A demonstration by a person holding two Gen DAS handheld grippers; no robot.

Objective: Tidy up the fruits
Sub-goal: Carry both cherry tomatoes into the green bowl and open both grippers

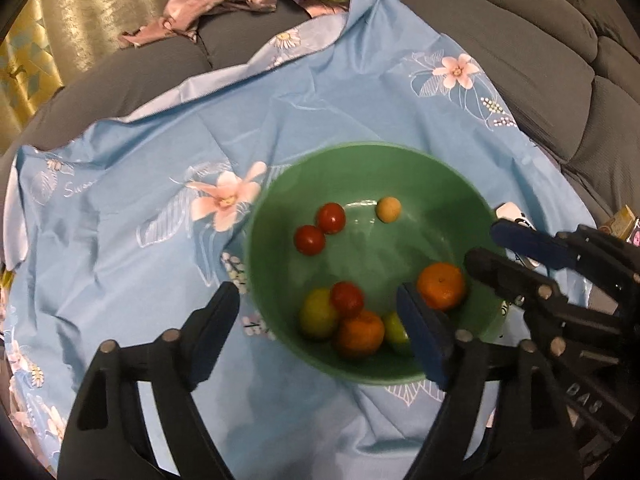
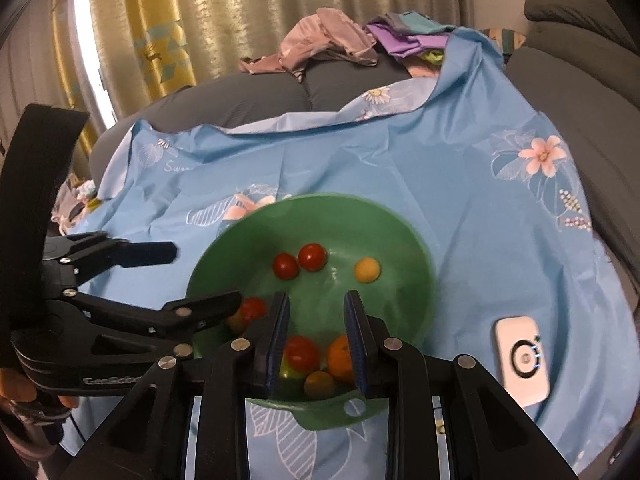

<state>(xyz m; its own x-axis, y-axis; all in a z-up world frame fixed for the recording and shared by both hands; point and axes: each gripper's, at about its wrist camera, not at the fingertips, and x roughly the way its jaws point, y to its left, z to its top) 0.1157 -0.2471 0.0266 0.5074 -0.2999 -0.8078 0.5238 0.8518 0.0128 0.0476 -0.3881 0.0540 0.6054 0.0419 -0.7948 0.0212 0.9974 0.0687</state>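
Observation:
A green bowl (image 1: 432,200) (image 2: 400,248) sits on a blue flowered cloth (image 1: 160,152). Inside it lie red tomatoes (image 1: 331,218), oranges (image 1: 440,286), green fruits (image 1: 316,314) and one small yellow fruit (image 1: 388,209) (image 2: 367,269). My left gripper (image 1: 316,292) (image 2: 204,274) hangs open over the bowl's near side, with nothing between its pads. My right gripper (image 2: 317,300) (image 1: 481,242) is over the bowl's other side. Its pads are shut down to a narrow slot and grip no fruit. A tomato (image 2: 300,354) and an orange (image 2: 339,356) in the bowl show through that slot.
A white device with a ring light (image 2: 522,360) lies on the cloth right of the bowl. Crumpled clothes (image 2: 332,40) are heaped on the grey sofa (image 1: 520,52) behind. Curtains (image 2: 240,12) hang at the back. A hand (image 2: 16,392) holds the left gripper.

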